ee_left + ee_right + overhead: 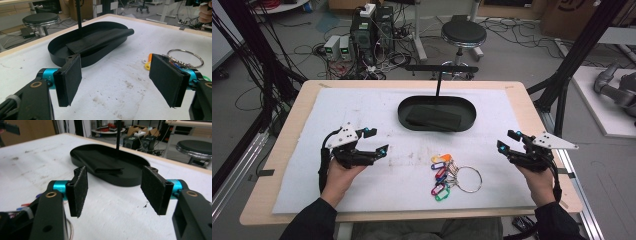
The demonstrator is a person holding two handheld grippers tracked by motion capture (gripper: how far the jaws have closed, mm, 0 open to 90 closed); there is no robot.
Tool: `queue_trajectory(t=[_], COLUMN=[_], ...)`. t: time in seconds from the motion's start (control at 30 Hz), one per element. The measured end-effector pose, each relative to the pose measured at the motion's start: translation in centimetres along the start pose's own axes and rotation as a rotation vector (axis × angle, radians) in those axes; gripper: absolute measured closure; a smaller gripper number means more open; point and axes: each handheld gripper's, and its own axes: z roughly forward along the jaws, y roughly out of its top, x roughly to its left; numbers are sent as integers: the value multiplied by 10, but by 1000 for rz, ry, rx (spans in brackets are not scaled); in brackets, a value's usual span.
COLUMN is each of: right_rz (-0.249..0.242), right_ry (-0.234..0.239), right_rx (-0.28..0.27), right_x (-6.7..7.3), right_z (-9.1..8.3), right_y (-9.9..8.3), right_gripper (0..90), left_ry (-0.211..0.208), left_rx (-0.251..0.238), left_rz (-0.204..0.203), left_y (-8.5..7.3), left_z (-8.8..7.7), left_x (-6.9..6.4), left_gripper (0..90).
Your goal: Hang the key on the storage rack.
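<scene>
A: Checking the keys (447,176) first — colored tags on a big ring, lying on the white surface (362,110) just nearer the person than the black tray (437,113), ring end toward the right.

B: Fingers?

A: Left gripper (379,142) is spread wide, nothing between the fingers (68,80). Right gripper (504,141) also released, fingers (153,188) apart with bare surface between them.

B: Which hand is closer to the keys?

A: Roughly even. Keys sit between the two, left of the right gripper and right of the left one, both a little apart from them. Ring points at the right gripper, tags fan toward the left and the person.

B: Long axis?

A: Tag bunch runs tray-to-person; the whole set with the ring runs left-right. My guess: right gripper goes for the ring, approaching leftward and down. Tray holds a dark folded thing (433,118), not involved yet.
</scene>
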Motion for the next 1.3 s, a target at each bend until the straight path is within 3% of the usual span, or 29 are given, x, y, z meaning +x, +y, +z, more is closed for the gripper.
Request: queue_trajectory(t=[0.17, 0.4, 0.73, 0.97, 1.03, 1.2, 1.3], right_rz=[30, -13, -20, -85, -106, -106, -55], right_ry=[43, 112, 133, 148, 146, 153, 173], right_rx=[78, 190, 316, 451, 455, 457, 465], right_x=[4, 18, 35, 46, 48, 48, 43], right_z=[8, 23, 36, 51, 52, 53, 54], right_y=[-14, -26, -39, -48, -48, -47, -46], right_gripper=[474, 559, 598, 710, 749, 863, 875], left_ry=[0, 2, 8, 7, 6, 4, 3], left_rx=[6, 7, 4, 10, 13, 21, 24], left_rz=[3, 3, -2, -4, -4, -6, 0], left_y=[0, -1, -3, -4, -5, -6, -6], left_z=[1, -1, -1, -1, -1, 0, -1], left_x=[-1, -1, 1, 0, -1, -2, -4], left_gripper=[262, 262, 262, 262, 262, 261, 262])
